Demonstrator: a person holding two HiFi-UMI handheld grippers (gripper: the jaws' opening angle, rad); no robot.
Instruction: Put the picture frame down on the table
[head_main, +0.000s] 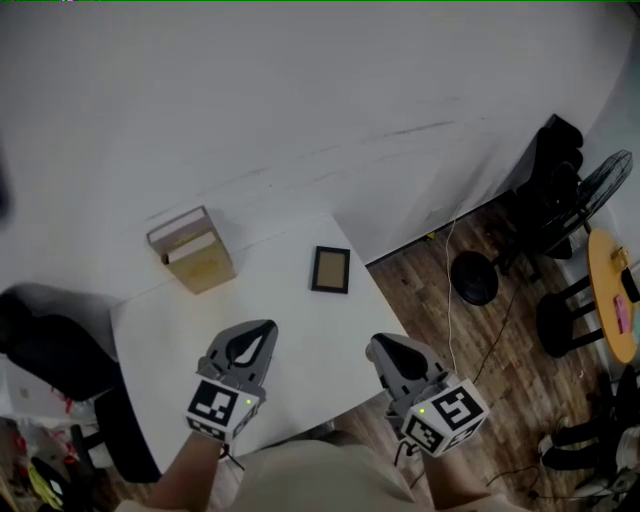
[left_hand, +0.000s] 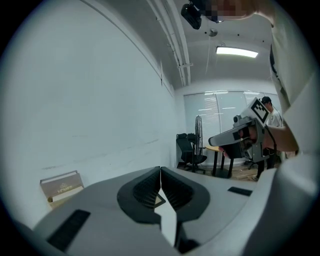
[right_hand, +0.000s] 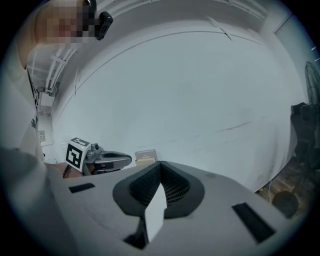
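Left gripper (head_main: 258, 335): nearest the person, over the near edge of the table; its own view shows the ribbed pads pressed together tip to tip with nothing between them, so it carries nothing
Right gripper (head_main: 385, 350): level with the left one, over the table's near right corner; jaws likewise closed on each other and empty
Why both are empty: neither claw is near the frame, which rests on its own, so I judge they have no hold left to keep
Table (head_main: 160, 330): white top, bare between the grippers and the things further back
Picture frame (head_main: 331, 269): the task's thing, lying flat on the table beyond the grippers, towards the right edge, dark border up and brownish inside showing; well apart from both claws
Task state: with the frame lying flat on the tabletop and free of any grip, the putting down looks finished
Box (head_main: 192, 250): tan and white, at the table's far left near the wall, well apart from the frame, so it leaves that flat spot open
Black chair (head_main: 50, 350): to the left of the table, pushed close to its side
Wall: white, directly behind the table's far edge
Room to the right: wooden floor (head_main: 480, 340) with a black stool (head_main: 473, 277), a fan (head_main: 600, 190) and a round yellow table (head_main: 612, 295), all far from the work
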